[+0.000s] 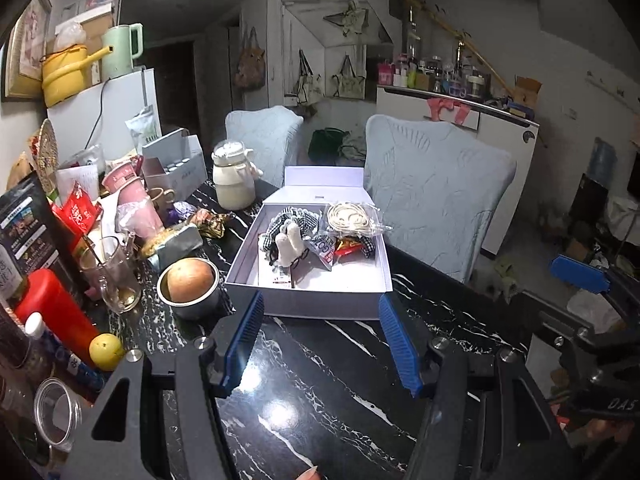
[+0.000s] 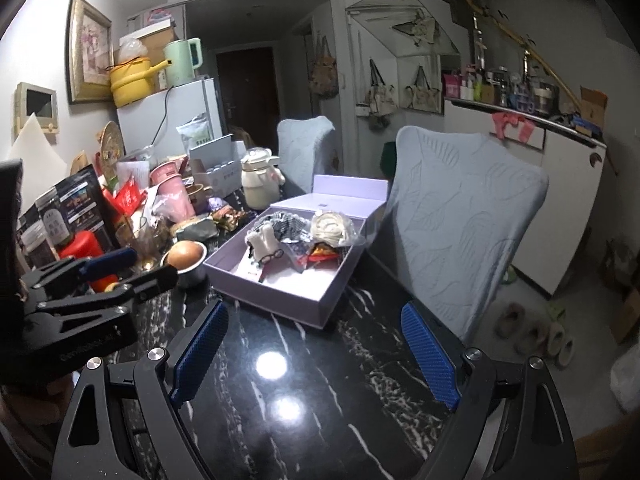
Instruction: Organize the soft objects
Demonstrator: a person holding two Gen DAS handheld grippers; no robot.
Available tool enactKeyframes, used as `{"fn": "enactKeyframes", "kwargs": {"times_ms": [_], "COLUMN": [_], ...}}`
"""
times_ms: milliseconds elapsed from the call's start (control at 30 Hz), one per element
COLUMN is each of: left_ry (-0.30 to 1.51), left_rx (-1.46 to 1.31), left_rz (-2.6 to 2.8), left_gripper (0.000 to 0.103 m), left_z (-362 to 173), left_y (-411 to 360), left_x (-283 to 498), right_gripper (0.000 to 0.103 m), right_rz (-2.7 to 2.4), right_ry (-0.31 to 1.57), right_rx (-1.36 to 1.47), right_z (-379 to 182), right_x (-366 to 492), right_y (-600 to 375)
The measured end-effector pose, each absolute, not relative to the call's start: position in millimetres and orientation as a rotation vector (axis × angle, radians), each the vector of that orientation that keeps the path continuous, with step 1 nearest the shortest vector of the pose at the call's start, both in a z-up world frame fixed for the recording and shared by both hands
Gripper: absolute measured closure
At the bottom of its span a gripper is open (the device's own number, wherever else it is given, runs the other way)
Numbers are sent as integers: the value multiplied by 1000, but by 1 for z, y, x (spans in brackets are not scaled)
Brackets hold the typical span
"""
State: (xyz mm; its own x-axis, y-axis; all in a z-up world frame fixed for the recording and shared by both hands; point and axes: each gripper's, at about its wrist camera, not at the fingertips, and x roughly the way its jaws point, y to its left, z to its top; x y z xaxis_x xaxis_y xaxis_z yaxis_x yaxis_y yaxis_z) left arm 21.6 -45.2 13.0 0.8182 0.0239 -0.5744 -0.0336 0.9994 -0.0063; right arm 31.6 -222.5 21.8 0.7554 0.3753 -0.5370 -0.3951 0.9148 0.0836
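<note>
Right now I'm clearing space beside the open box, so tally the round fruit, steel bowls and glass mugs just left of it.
Round fruit: 2, an orange and a yellow fruit
Steel bowl: 1
Glass mug: 1
Total: 4

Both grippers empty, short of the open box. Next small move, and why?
Probably ease the left gripper forward over the box toward the white plush. Its jaws stand apart with nothing between them, the box's near wall lies just past its fingertips, and the plush sits near the front of the pile. The right gripper is also open and empty but sits off to the side.
</note>
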Motion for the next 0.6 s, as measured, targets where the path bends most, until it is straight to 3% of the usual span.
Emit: {"fn": "enactKeyframes", "kwargs": {"times_ms": [600], "left_ry": [638], "left_rx": [-4], "left_rz": [36], "left_gripper": [44], "left_z": [7], "left_y": [-37], "left_x": [33], "right_gripper": [14], "right_rz": [435], "right_ry": [607], "right_rx": [-16], "right_z": [15], "right_x": [43], "right_y": [-214]}}
